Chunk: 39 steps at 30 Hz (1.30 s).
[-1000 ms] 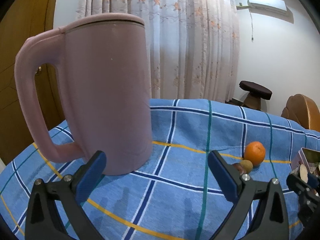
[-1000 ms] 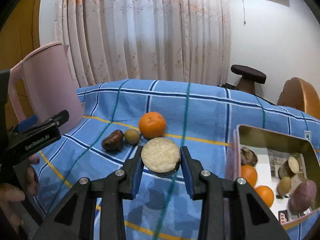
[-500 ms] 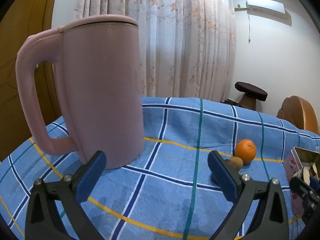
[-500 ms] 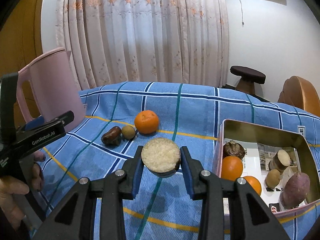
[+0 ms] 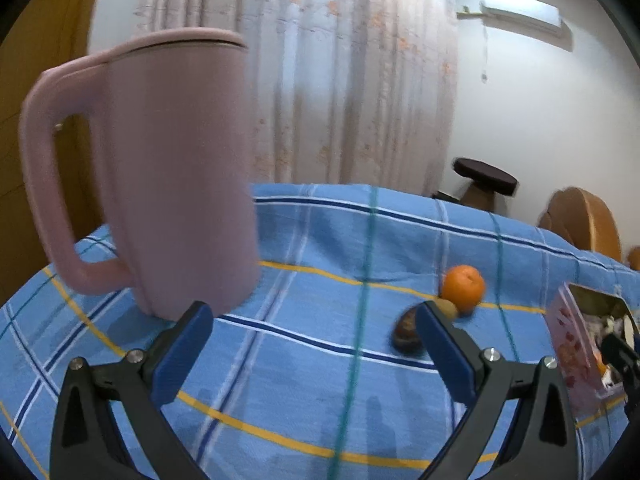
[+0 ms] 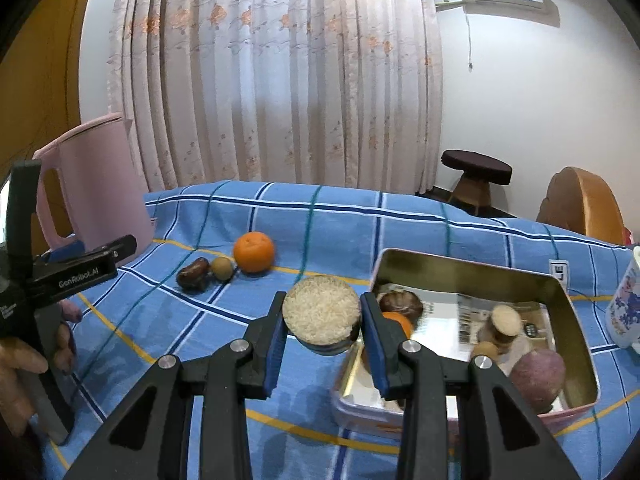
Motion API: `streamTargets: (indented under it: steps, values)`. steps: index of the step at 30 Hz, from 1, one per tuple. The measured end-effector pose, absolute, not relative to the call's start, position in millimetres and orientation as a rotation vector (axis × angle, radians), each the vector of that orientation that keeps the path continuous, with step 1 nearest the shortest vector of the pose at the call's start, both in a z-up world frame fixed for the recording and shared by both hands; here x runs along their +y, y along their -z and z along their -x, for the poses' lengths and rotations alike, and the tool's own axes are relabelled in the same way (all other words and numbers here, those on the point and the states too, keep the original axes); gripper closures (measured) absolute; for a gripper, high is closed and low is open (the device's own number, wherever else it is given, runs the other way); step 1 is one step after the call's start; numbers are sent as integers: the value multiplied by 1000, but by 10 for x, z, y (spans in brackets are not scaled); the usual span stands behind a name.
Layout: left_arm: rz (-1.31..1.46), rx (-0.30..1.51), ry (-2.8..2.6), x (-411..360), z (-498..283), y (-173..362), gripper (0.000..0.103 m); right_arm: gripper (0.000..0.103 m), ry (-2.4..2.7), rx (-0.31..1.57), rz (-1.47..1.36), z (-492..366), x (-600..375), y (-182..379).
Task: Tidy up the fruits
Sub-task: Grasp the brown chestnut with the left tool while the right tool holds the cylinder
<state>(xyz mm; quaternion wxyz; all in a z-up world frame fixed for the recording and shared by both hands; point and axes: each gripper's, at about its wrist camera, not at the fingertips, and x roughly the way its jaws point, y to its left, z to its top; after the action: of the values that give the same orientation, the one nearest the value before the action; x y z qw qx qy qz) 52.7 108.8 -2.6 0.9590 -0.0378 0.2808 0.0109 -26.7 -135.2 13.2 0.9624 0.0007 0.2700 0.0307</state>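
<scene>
Right claw [image 6: 322,320] clamped on a round rice-topped disc [image 6: 321,314], held just left of the tin [image 6: 472,276] w/ fruit inside. Left claw [image 5: 314,340] wide open, empty, over the blue counter [image 5: 300,368]. Orange [image 6: 253,251], small round fruit [image 6: 221,267] & dark date [image 6: 193,273] sit in a row, far left; pink jug [image 5: 168,168] beyond.

Two fisheye views look low across a blue checked tablecloth [image 5: 304,364] toward curtains [image 6: 280,80]: the left sits close beside a pink jug [image 5: 172,176], the right farther back, both sharing an orange [image 6: 254,251].
</scene>
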Motion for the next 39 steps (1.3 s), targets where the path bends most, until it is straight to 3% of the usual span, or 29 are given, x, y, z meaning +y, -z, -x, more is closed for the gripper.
streamTargets:
  steps: [4,15,20,22,39]
  values:
    - [19,618,79,822,-613,20,3,65,-61,546,-15,264,-1403,-146]
    - [-46,862,184,462,-1131,337,38,65,-72,552,-36,228,-1458,-163]
    - [30,898,194,531,-1302,374,47,65,-78,563,-44,207,-1470,-151]
    - [45,893,212,531,-1307,365,64,65,-77,562,-40,202,-1464,-149]
    - [106,765,105,779,-790,249,63,65,-79,550,-56,235,-1479,-151]
